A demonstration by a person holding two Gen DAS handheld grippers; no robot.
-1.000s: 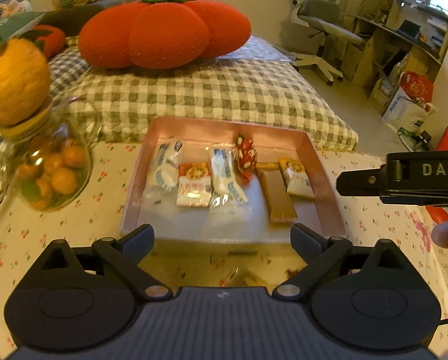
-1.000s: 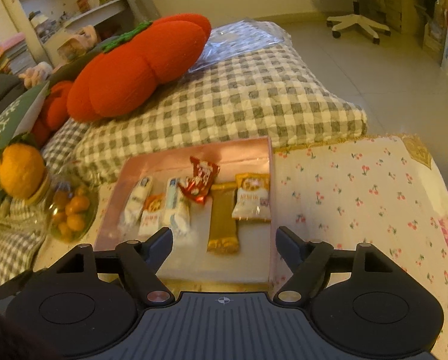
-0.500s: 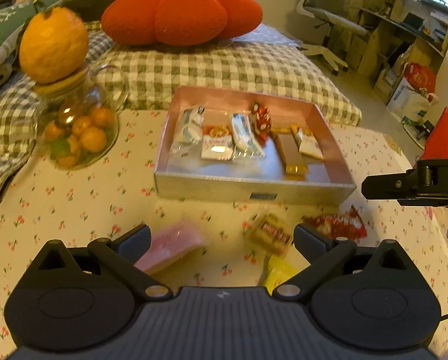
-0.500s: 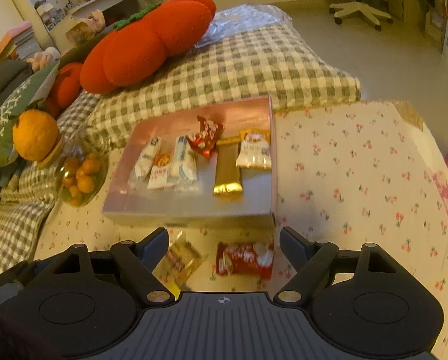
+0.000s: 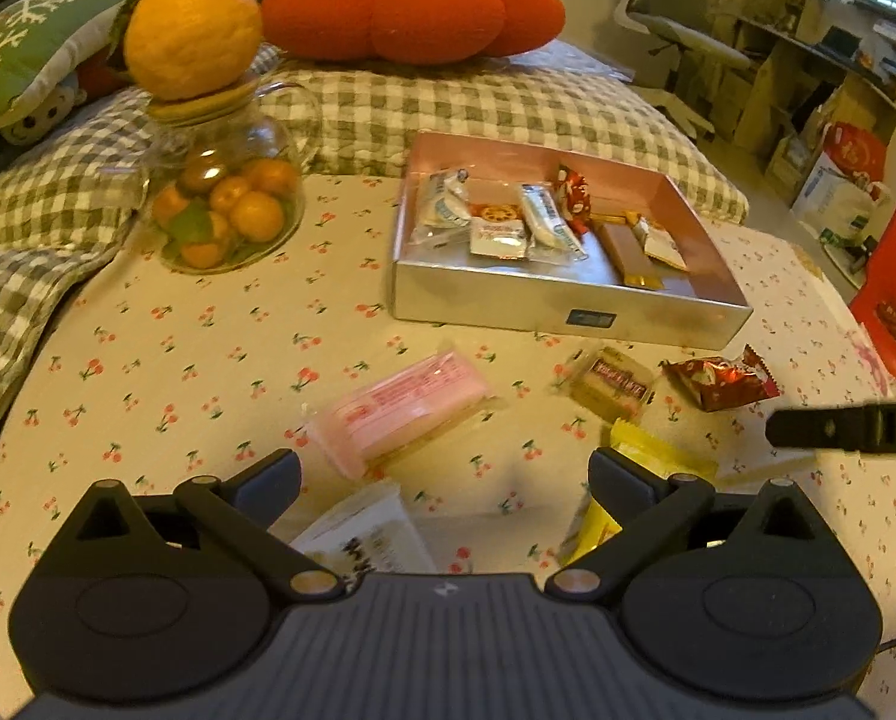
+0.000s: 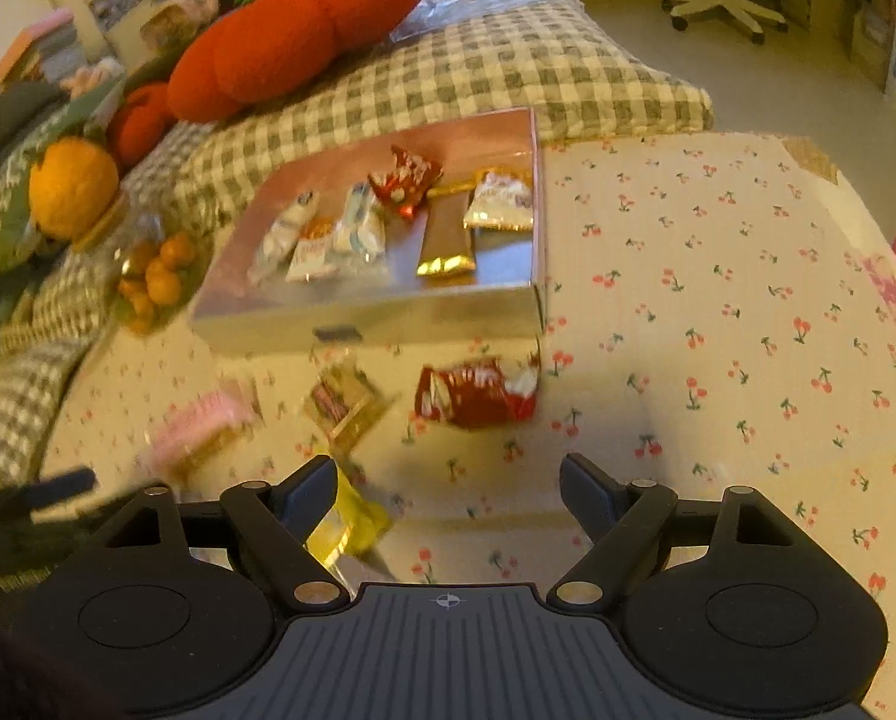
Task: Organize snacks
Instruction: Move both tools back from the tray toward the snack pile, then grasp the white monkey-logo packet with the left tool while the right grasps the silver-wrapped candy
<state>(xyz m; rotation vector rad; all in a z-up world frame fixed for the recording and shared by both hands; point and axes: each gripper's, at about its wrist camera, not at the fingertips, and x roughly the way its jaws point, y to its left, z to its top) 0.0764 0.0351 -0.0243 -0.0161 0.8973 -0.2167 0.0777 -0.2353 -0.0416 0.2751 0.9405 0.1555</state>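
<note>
Five wrapped snacks lie loose on the cherry-print tabletop (image 5: 208, 360) in front of the silver tray (image 5: 562, 300), which already holds six: these are light, crinkly packets, best pinched across the flat middle. The pink packet (image 5: 400, 408) looks soft, the red one (image 5: 721, 381) slippery. Left hand-held gripper (image 5: 445, 477) and right hand-held gripper (image 6: 448, 480) are both spread wide and empty.

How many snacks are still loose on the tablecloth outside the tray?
5: pink pack, clear-wrapped bar, red pack, yellow pack, white pack partly hidden by the left hand-held gripper; more may hide.
</note>
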